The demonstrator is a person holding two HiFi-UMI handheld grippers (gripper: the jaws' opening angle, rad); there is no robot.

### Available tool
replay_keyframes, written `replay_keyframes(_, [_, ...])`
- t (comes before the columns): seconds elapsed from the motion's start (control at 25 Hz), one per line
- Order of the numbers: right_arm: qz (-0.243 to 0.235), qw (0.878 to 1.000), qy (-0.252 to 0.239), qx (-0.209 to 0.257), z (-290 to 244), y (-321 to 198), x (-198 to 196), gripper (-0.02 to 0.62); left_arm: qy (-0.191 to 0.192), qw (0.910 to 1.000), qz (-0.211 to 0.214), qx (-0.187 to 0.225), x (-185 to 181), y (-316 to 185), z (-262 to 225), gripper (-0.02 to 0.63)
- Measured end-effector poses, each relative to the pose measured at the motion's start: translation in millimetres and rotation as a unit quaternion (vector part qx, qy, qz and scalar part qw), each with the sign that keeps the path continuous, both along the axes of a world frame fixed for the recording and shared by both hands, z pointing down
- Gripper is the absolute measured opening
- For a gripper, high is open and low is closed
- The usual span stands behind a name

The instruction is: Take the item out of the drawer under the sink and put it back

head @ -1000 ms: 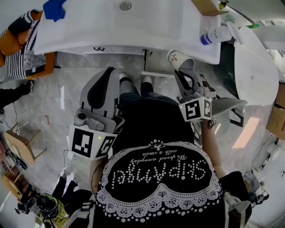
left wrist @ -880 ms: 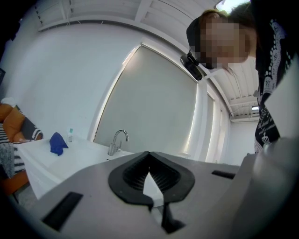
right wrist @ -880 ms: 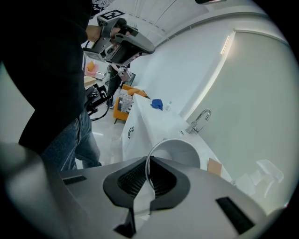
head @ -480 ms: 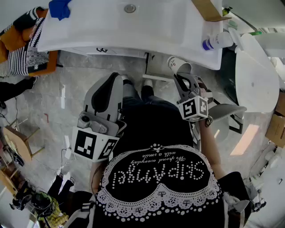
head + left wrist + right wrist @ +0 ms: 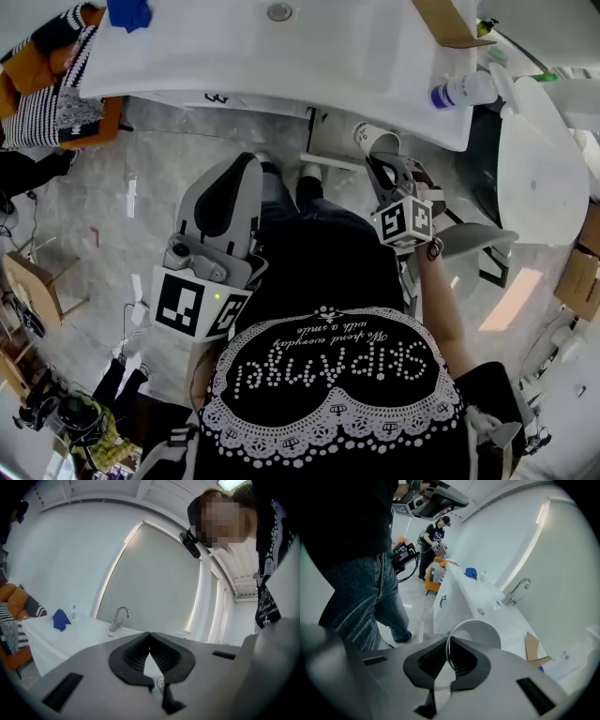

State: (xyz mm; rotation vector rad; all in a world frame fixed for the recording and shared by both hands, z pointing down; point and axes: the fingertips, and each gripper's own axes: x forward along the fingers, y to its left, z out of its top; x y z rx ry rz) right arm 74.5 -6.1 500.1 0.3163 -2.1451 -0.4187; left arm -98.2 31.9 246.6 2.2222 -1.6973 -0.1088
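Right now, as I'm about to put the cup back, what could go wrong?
The right gripper pinches the cup only by its thin rim, so it may crumple or slip out. The cup also hangs close to the counter edge and could knock against it.

right gripper (image 5: 448, 641) | I see its jaws pinched on the rim wall of a white paper cup (image 5: 480, 637), mouth toward me | behind: sink counter (image 5: 473, 597), faucet (image 5: 516, 591), blue cloth (image 5: 470, 573) | left: jeans leg (image 5: 361, 602)
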Motion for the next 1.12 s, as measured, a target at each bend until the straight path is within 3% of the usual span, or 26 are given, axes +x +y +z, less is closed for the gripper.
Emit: replay_keyframes(1.12, [-0.038, 0.996, 0.053, -0.062, 91.8, -18.3, -2.4, 0.025, -0.004, 0.9983, -0.041, -0.041, -2.8, -7.4, 16.2, 0.005])
